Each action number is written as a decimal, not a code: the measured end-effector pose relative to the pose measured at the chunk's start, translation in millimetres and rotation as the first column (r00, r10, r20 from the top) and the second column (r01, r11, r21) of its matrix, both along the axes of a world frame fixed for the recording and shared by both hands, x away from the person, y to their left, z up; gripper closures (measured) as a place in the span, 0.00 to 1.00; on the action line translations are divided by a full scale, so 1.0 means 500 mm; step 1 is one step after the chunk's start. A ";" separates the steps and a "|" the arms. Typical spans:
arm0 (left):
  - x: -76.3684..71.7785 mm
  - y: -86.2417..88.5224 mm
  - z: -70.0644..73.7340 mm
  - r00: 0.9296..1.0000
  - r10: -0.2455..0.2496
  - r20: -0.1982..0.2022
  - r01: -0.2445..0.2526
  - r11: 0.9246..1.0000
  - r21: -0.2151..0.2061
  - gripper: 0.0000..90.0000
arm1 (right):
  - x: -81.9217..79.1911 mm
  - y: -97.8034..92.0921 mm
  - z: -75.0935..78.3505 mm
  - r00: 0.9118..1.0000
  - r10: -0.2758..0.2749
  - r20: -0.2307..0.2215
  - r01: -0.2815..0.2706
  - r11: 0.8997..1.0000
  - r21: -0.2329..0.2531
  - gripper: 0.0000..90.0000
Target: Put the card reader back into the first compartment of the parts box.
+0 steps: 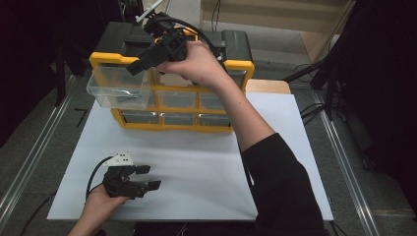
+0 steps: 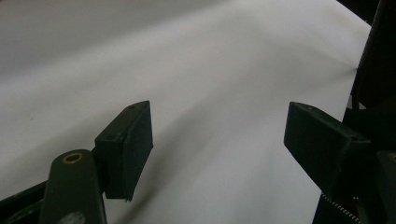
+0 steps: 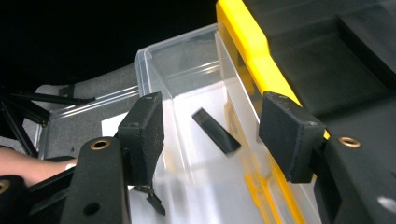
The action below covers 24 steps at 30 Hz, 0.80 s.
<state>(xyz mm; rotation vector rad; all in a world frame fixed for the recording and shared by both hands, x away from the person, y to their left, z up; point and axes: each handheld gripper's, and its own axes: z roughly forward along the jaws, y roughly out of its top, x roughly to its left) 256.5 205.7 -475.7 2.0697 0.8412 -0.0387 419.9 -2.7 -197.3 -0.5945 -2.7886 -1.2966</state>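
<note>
We take the clear plastic drawer (image 1: 119,88) as the thing in play: it is pulled well out of the top-left slot of the yellow-and-black drawer organizer (image 1: 172,78), which stands at the far edge of the white table mat (image 1: 196,167). The right gripper view looks down into that drawer (image 3: 187,93), where a small dark flat piece (image 3: 215,130) is in sharp view, plus another dark bit (image 3: 155,203) near the bottom edge; we cannot tell what either is. The right gripper (image 1: 142,61) hovers over the drawer's inner end beside the organizer's yellow frame (image 3: 252,46), jaws spread apart and gripping nothing; in its own view the right gripper (image 3: 215,135) frames the drawer interior. The right hand (image 1: 196,61) reaches high and forward, forearm and black sleeve (image 1: 280,182) crossing diagonally in front of the organizer's right drawers and hiding part of them. The left gripper (image 1: 145,178) rests low at the mat's near-left, well apart from the organizer, held by the left hand (image 1: 101,201); its grey three-cornered plate (image 1: 120,159) faces up. In its own view the left gripper (image 2: 219,135) has jaws wide apart, empty, above bare white mat (image 2: 210,60).
</note>
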 end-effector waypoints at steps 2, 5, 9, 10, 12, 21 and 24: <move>0.001 0.000 -0.001 1.000 0.004 0.000 -0.004 1.000 -0.003 0.28 | -0.006 -0.018 -0.001 1.000 -0.001 -0.007 0.001 1.000 0.006 0.38; 0.001 0.000 -0.001 1.000 0.004 -0.002 -0.004 1.000 -0.001 0.28 | -0.014 -0.042 -0.007 1.000 -0.005 -0.006 0.005 1.000 0.006 0.32; 0.002 0.001 -0.002 1.000 0.005 0.000 -0.005 1.000 0.001 0.28 | -0.024 -0.071 -0.018 1.000 0.014 -0.015 -0.014 1.000 0.018 0.29; 0.002 0.001 -0.002 1.000 0.007 -0.001 -0.007 1.000 0.001 0.28 | -0.026 -0.077 -0.021 1.000 0.013 -0.014 -0.013 1.000 0.014 0.29; 0.003 0.002 -0.002 1.000 0.008 -0.003 -0.008 1.000 0.002 0.28 | -0.029 -0.087 -0.029 1.000 0.009 -0.015 -0.008 1.000 0.007 0.29; 0.003 0.002 -0.002 1.000 0.008 -0.002 -0.008 1.000 -0.001 0.28 | -0.054 -0.115 -0.066 1.000 -0.003 -0.019 0.003 1.000 0.018 0.29; 0.003 0.001 -0.002 1.000 0.008 -0.002 -0.008 1.000 0.001 0.28 | -0.062 -0.124 -0.081 1.000 -0.005 -0.027 0.006 1.000 0.020 0.29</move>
